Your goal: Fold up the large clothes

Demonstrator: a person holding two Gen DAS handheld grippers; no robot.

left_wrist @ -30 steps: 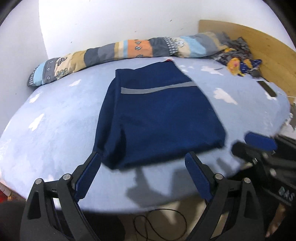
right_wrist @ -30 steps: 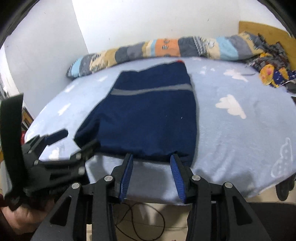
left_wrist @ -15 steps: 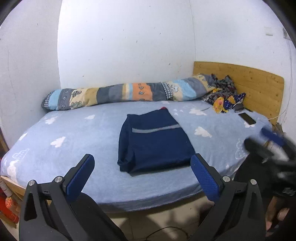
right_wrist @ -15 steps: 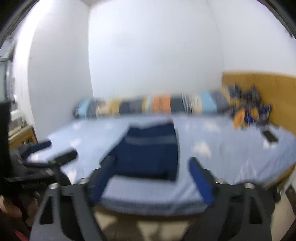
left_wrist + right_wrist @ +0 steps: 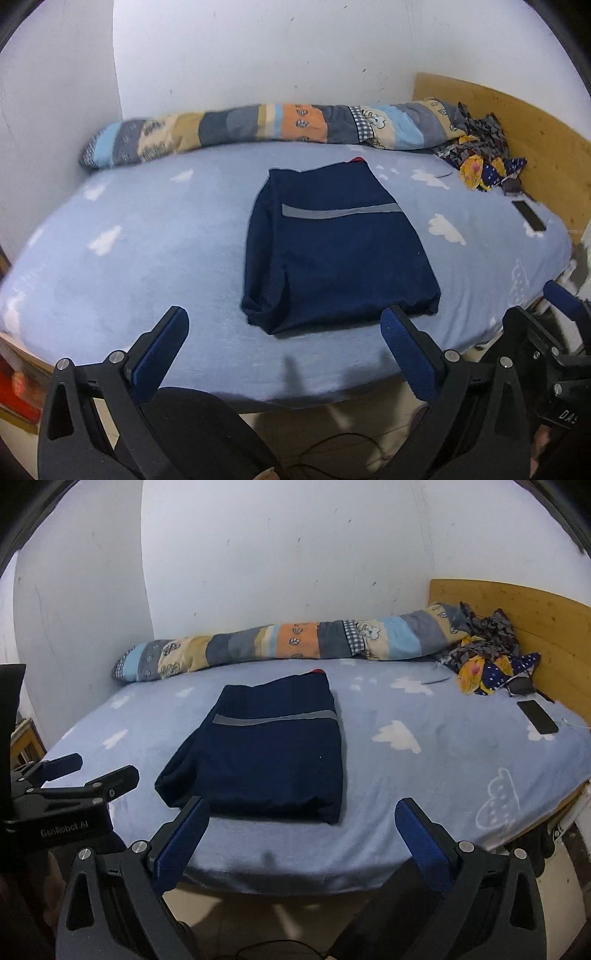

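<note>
A dark navy garment [image 5: 340, 258] with a grey stripe lies folded in a rectangle on the light blue cloud-print bed sheet [image 5: 147, 258]. My left gripper [image 5: 284, 314] hovers open in front of the garment's near edge, with nothing between its blue pads. In the right wrist view the same garment [image 5: 266, 760] lies left of centre. My right gripper [image 5: 303, 804] has wide jaws that are still opening, empty, short of the near edge. Each view shows the other gripper at its side: the right one [image 5: 535, 302] and the left one [image 5: 101, 768].
A rolled patchwork quilt [image 5: 277, 125] runs along the back wall. A heap of patterned clothes [image 5: 480, 162] and a black phone [image 5: 530, 219] lie by the wooden headboard [image 5: 517, 122] at the right. A cable [image 5: 332, 443] lies on the floor below the bed's front edge.
Both grippers have drawn back and up from the garment's near edge. The right jaws have spread from narrow to wide. The garment has stayed flat on the bed.
</note>
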